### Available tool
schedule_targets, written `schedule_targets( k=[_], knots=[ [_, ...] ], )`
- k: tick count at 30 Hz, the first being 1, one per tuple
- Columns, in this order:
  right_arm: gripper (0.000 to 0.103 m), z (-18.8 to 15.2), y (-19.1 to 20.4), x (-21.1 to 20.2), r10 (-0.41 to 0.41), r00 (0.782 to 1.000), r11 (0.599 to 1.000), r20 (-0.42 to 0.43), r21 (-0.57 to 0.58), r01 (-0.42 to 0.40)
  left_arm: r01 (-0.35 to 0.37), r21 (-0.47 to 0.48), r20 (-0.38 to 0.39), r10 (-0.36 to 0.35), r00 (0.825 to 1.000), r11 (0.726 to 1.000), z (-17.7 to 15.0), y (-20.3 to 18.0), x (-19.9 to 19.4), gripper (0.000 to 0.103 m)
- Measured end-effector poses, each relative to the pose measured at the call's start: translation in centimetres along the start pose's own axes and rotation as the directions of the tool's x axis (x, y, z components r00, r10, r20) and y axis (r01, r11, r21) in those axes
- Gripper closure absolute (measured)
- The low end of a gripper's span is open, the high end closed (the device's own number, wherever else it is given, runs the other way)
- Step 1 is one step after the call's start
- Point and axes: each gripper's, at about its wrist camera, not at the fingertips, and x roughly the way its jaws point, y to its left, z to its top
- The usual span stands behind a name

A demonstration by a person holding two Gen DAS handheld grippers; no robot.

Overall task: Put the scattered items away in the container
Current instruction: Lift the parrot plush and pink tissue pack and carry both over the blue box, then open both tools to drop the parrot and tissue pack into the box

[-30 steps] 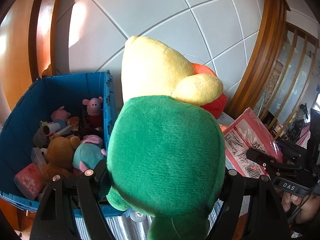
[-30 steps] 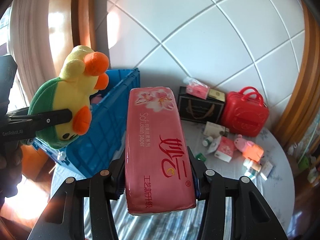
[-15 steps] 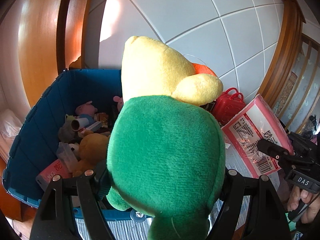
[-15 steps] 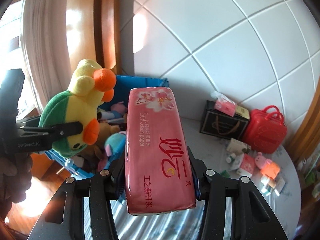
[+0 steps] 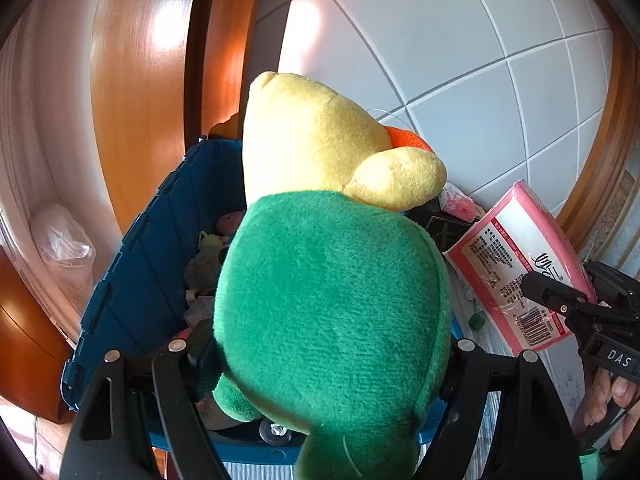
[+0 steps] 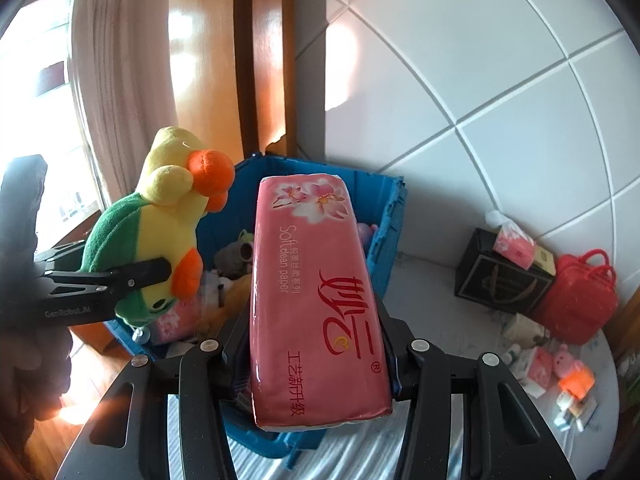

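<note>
We hold a duck (image 5: 328, 300) and tissue pack (image 6: 316, 300) clamped above the bin (image 6: 384, 216) at twelve o'clock, ready to drop.

L gripper (image 5: 320, 344) & R gripper (image 6: 320, 352) both raised, side by side, jaws clamped on loads.

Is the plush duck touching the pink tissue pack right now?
Apart. In the right wrist view the plush duck, clamped in the left gripper, sits left of the pink tissue pack, with blue crate interior visible between them.
</note>
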Motion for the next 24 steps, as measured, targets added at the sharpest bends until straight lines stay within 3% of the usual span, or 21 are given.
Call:
schedule_targets(
  k=[11,24],
  knots=[
    [0.054,3.4,3.0,4.8,0.025,0.999,0.999,-0.037,-0.043,-0.026,-0.046,-0.01,0.009,0.046,0.999,0.999,1.7,3.5,2.3,0.025],
    [0.054,5.0,3.0,9.1,0.022,0.997,0.999,-0.076,-0.035,-0.025,-0.057,0.0,-0.001,0.057,0.998,0.998,3.7,5.6,4.7,0.024]
  ],
)
